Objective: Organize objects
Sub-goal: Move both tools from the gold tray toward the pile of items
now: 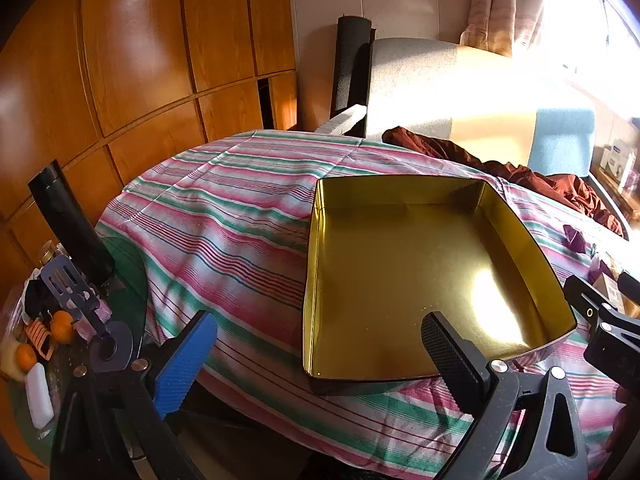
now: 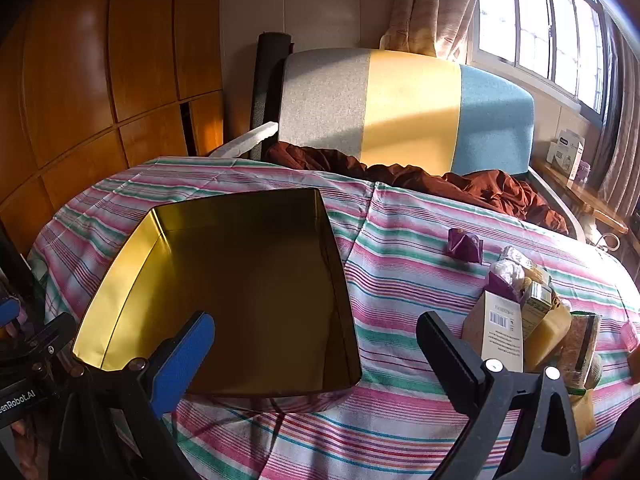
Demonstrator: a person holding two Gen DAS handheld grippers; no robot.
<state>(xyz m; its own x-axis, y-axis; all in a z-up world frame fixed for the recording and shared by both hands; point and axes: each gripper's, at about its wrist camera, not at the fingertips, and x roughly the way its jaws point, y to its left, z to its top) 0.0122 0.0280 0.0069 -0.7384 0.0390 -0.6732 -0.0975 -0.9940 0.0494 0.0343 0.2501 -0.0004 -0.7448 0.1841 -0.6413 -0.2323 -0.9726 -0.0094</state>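
I hold my left gripper [image 1: 316, 364] and right gripper [image 2: 316, 356] with fingers spread wide, nothing between them, both tilted down over the near edge of the gold tin tray [image 2: 120, 280]. The tray sits empty on the striped counter [image 2: 400, 280], probably waiting to receive things. Right of the tray lies a cluster of small packets and boxes [image 2: 532, 316]; one carton [image 2: 502, 328] shows a barcode, its print too small to read. Beyond it, a purple wrapper [image 2: 464, 245].

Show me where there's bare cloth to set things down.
Free: the striped cloth between the gold tin and the packet pile, and the tin's empty floor. Crowded: the pile itself, near the purple wrapper.
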